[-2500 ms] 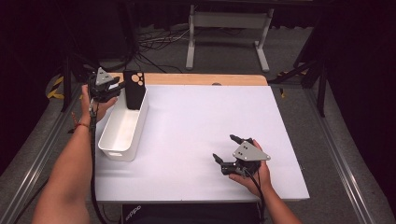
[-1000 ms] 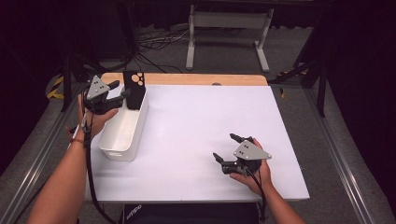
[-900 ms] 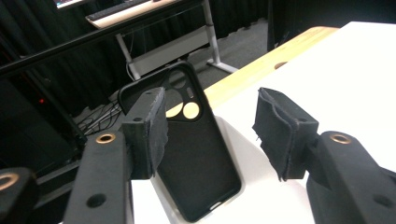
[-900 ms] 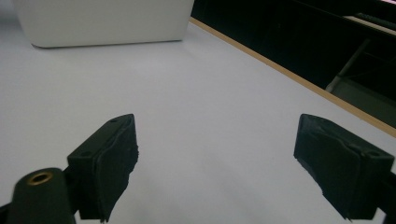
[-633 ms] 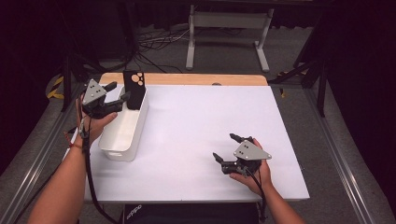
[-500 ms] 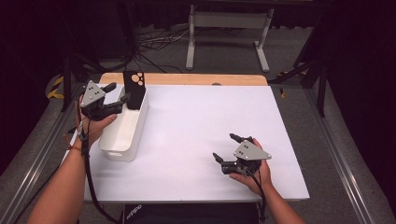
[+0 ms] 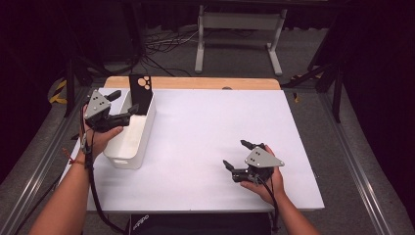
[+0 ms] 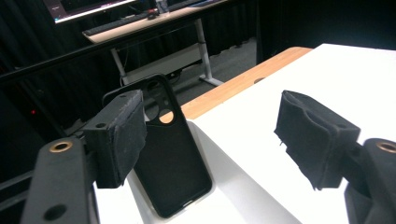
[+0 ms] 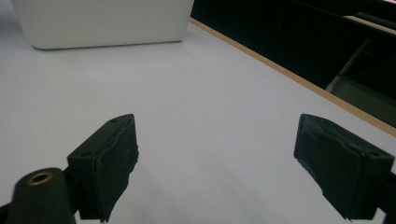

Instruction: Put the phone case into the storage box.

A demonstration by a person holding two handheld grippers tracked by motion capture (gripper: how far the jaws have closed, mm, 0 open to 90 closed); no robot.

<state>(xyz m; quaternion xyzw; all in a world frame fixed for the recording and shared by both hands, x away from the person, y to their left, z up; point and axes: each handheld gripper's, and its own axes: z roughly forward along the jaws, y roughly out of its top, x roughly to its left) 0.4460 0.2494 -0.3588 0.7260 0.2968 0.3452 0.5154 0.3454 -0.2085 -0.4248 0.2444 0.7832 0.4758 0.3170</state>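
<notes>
Upright in the far end of the white bin (image 7: 128, 142), a black phone case (image 7: 141, 94) is leaned against the bin's wall, its camera cut-outs at the top. Just beside the bin's left rim, the left gripper (image 7: 119, 106) is held by the left hand (image 7: 100, 137), and its jaws have just been opening; in the left gripper view they are seen spread wide, the phone case (image 8: 168, 158) standing free behind the left pad with nothing pressed between them. Well apart from the bin, toward the near right of the white table (image 7: 210, 127), the right gripper (image 7: 235, 156) is rested with its jaws wide and empty.
</notes>
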